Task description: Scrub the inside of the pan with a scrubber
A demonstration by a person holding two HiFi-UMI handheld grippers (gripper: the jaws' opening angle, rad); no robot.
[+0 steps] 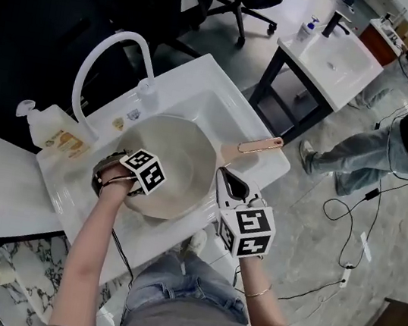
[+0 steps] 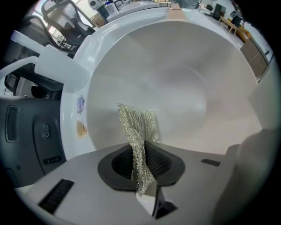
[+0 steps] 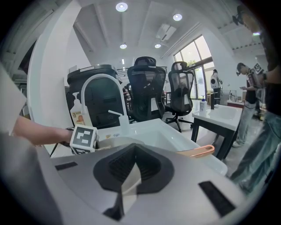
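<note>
Head view: a pale round metal pan (image 1: 182, 155) sits in the basin of a white rectangular sink (image 1: 224, 108). Its copper-coloured handle (image 1: 257, 145) reaches out over the sink's right rim. The left gripper (image 1: 143, 173) is over the pan's left edge. The right gripper (image 1: 226, 177) is just beside the pan's right rim, near the root of the handle. A white arched faucet (image 1: 100, 65) and a clear soap bottle (image 1: 52, 130) stand on the sink's far-left ledge.

Left gripper view: the jaws are clamped on a silvery mesh scrubber (image 2: 138, 127). Its free end sticks out over the pan's inner wall; contact cannot be told.

Right gripper view: the jaws are closed together with nothing between them, aimed above the sink and clear of the pan.
</note>
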